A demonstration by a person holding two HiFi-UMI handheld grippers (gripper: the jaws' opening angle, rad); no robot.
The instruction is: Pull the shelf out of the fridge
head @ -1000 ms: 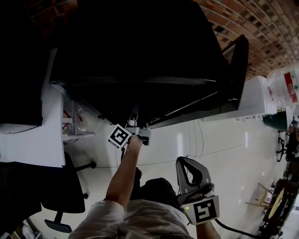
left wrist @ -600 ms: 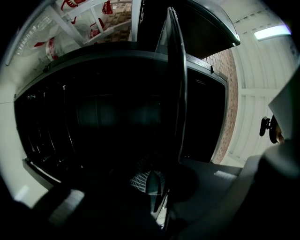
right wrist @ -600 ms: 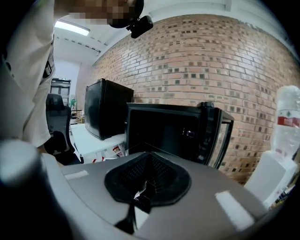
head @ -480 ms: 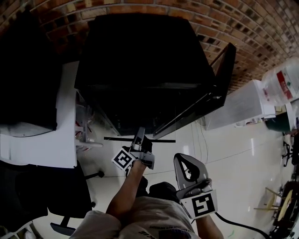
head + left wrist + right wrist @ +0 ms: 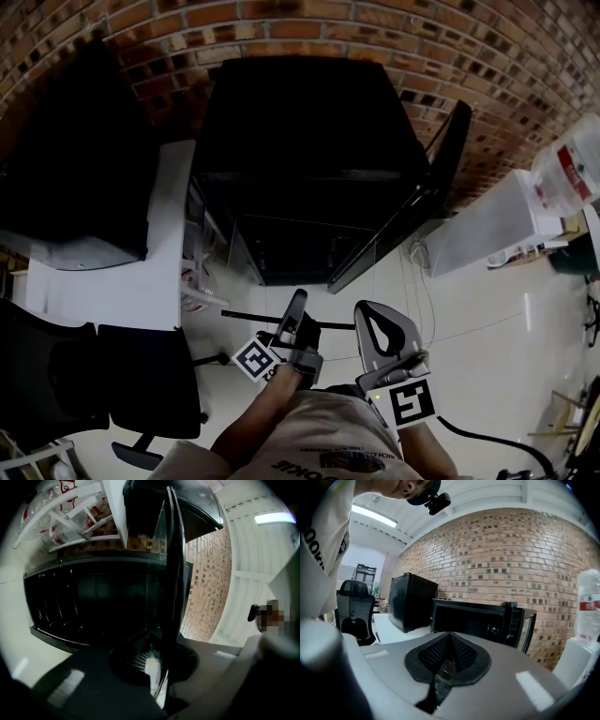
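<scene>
The black fridge (image 5: 309, 169) stands against the brick wall with its door (image 5: 417, 211) swung open to the right. The shelf (image 5: 246, 317), a thin dark-framed glass pane, hangs in the air in front of the opening, clear of the cabinet. My left gripper (image 5: 297, 305) is shut on its near edge. In the left gripper view the shelf (image 5: 169, 573) runs edge-on straight up from the left gripper (image 5: 157, 660), with the fridge interior (image 5: 89, 606) behind it. My right gripper (image 5: 367, 314) hangs beside it, shut and holding nothing; the right gripper (image 5: 449, 639) faces the fridge (image 5: 473, 620).
A white desk (image 5: 122, 281) with a black box (image 5: 75, 178) stands left of the fridge, with an office chair (image 5: 141, 375) in front of it. A white unit (image 5: 487, 225) and a water bottle (image 5: 572, 164) are at the right. The person's torso fills the bottom edge.
The left gripper has drawn back toward the person, bringing the shelf out of the fridge. The view has backed away, and the right gripper has kept its place beside the left.
</scene>
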